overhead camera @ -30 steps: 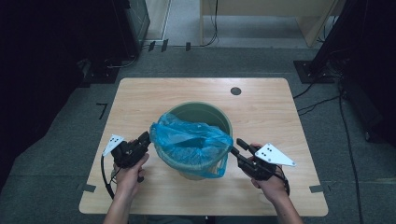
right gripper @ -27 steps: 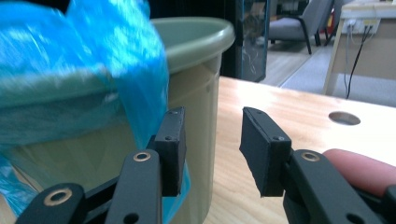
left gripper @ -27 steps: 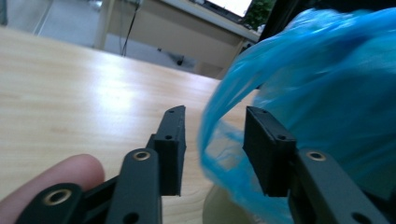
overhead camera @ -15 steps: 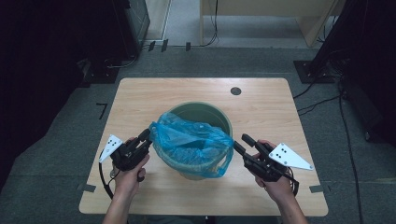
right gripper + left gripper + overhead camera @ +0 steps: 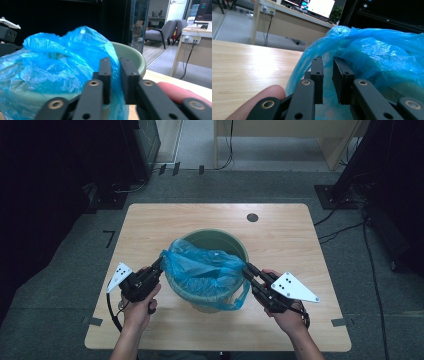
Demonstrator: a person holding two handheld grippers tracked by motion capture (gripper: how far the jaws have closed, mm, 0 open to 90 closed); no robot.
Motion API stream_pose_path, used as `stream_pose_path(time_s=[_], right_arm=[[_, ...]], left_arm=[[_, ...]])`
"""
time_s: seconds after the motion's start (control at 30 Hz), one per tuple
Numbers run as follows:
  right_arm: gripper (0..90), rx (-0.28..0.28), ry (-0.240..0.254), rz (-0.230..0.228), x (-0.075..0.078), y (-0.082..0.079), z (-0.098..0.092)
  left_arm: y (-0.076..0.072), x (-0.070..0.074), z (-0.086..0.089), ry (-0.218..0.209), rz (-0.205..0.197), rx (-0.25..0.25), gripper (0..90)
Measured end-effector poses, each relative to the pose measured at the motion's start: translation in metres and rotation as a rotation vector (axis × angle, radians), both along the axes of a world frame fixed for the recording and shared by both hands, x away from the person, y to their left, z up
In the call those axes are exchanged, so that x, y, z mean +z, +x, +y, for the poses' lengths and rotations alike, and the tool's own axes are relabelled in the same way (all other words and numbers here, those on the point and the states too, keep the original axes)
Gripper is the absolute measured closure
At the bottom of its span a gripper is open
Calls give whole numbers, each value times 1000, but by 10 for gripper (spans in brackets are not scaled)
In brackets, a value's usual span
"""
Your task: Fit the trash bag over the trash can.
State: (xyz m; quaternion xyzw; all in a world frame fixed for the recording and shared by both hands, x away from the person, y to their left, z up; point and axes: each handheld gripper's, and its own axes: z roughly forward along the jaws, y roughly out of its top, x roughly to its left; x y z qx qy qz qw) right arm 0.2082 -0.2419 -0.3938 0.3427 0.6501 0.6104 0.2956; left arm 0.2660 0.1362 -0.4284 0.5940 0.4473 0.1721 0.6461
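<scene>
Left tongs: jaws have just been closing; in the left gripper view they stand nearly together with blue film in the narrow gap, apparently pinching the bag's edge.

Right tongs: jaws likewise just closing; in the right gripper view a fold of film sits between them, seemingly nipped.

Bag: thin blue plastic, draped over the near rim of the bucket and bunched above it. Judged very light, limp, slick and easy to tear; best taken at the rim hem on opposite sides, as now, and pulled gently.

Bucket: green, stiff, standing mid-desk.

Not determinable: whether the pads truly press the film, the bag's bottom inside the bucket, and how far the hem wraps the far rim.
</scene>
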Motion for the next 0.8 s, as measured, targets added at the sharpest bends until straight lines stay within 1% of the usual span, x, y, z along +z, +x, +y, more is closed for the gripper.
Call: stream_pose_path(time_s=[0.07,0.13,0.2,0.27,0.3,0.4,0.47,0.5,0.53,0.6,0.67,0.73,0.77,0.8], right_arm=[[867,-11,2,-4,3,1,1],[879,-35,2,-3,6,4,1],[885,-65,12,4,7,8,-1],[884,-107,29,21,6,15,-3],[885,-130,35,38,5,20,-4],[900,-184,-1,67,1,34,-3],[900,-199,-26,79,-1,44,-1],[900,-204,-33,85,-1,47,-1],[900,-209,-37,95,-2,51,0],[900,-226,-40,129,-4,60,1],[900,-230,-43,162,-8,68,4],[900,-224,-51,174,-13,72,7],[900,-224,-55,184,-16,74,8],[900,-223,-48,197,-18,76,8]], left_arm=[[2,2,-1,9,3,2,784],[3,5,-1,17,3,0,800],[4,7,-1,19,13,6,826],[8,9,-1,17,33,22,853],[10,9,-1,15,43,29,860],[18,13,-3,19,60,32,879],[24,17,-5,27,58,31,887],[27,19,-6,35,56,29,892],[31,20,-8,34,61,26,900],[39,20,-8,21,86,22,900],[47,15,-10,28,116,33,900],[52,9,-12,32,146,30,900],[54,6,-14,40,160,25,900],[56,2,-16,42,176,16,900]])
